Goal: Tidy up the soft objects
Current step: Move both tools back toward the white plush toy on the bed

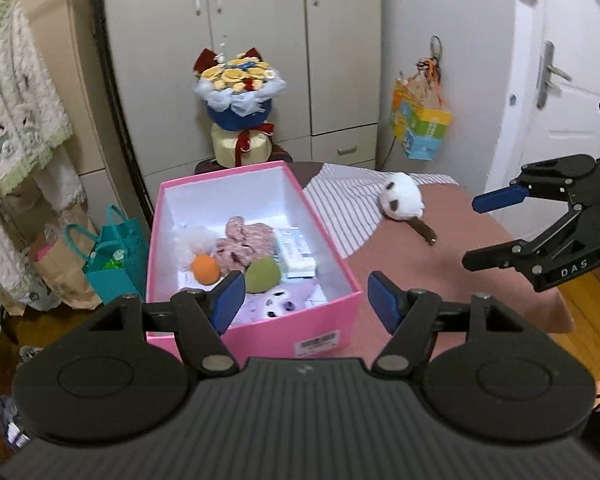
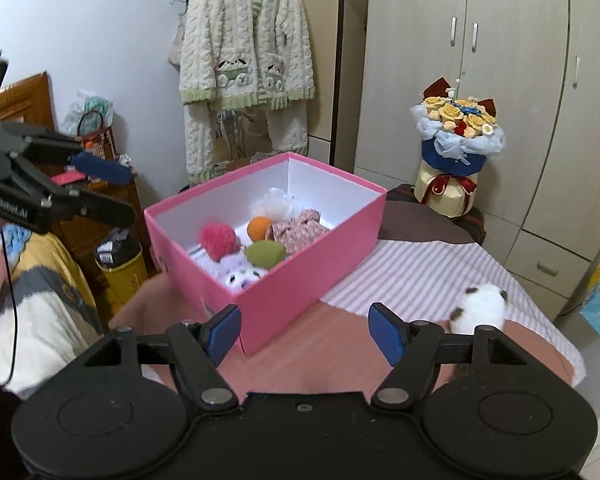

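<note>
Nearest the lens in the left wrist view, the left gripper fills the bottom of the frame, its 2 blue-padded fingers spread apart with nothing between them, hanging over the near corner of the pink box. That box stands open at centre frame on a bed with a dusty-pink cover and a striped sheet. Inside it lie an orange ball, a green egg-shaped toy, a pink patterned cloth piece, a white fluffy puff, a pale lilac plush with dark spots and a white packet. A white plush with brown patches lies on the bed at right of centre, well apart from the box, a brown tail-like piece trailing from it toward the lower right. At the right edge the right gripper shows side-on, its fingers also parted and empty. In the right wrist view the right gripper sits at the bottom with fingers spread over bare cover; the pink box is at centre, a red pompom visible inside, and the white plush lies at lower right just beyond the right-hand finger. The left gripper enters from the left edge, open. A flower bouquet stands behind the bed, at the upper right of this frame.
</note>
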